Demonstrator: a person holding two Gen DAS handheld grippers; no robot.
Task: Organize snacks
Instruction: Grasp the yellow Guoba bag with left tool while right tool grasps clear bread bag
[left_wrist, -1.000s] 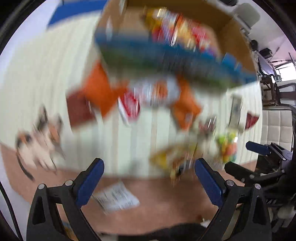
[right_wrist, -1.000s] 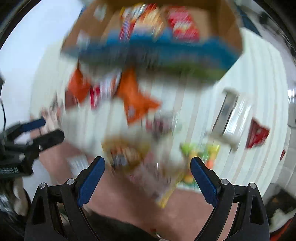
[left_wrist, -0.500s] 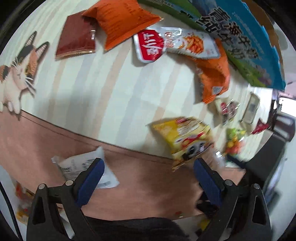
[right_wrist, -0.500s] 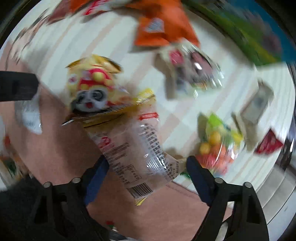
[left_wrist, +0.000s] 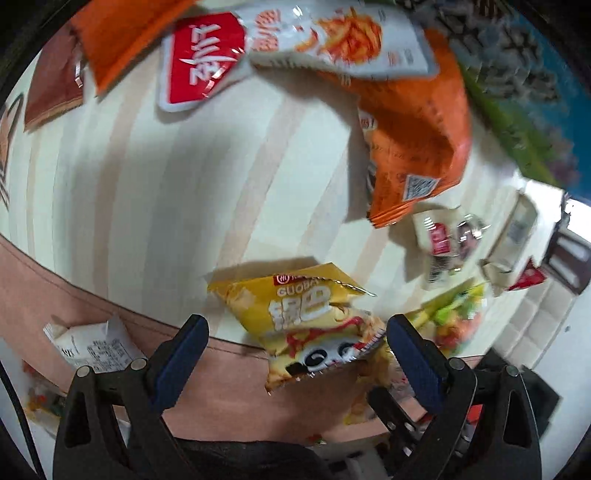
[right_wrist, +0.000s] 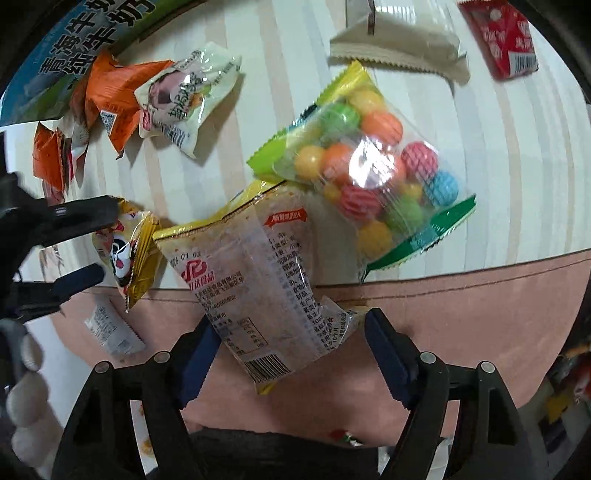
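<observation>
- The bench (left_wrist: 140, 192), under a cream striped cloth with a pink border, fills both views.
- A blue-green box (right_wrist: 66, 48) runs along the upper left of the right wrist frame.
- An orange bag (left_wrist: 413, 147) lies upper right in the left wrist frame, a white-red chip bag (left_wrist: 295, 48) overlapping it at the top.
- A gumball bag (right_wrist: 373, 162) sits centre right in the right wrist frame.
- A clear-backed snack pack (right_wrist: 266, 280) lies bottom centre there, between the wide-open right gripper (right_wrist: 291, 362) fingers, nothing pinched.
- A yellow panda bag (left_wrist: 314, 325) sits lower centre, between the left gripper (left_wrist: 295, 354) fingers, spread wide, not clamped.
</observation>
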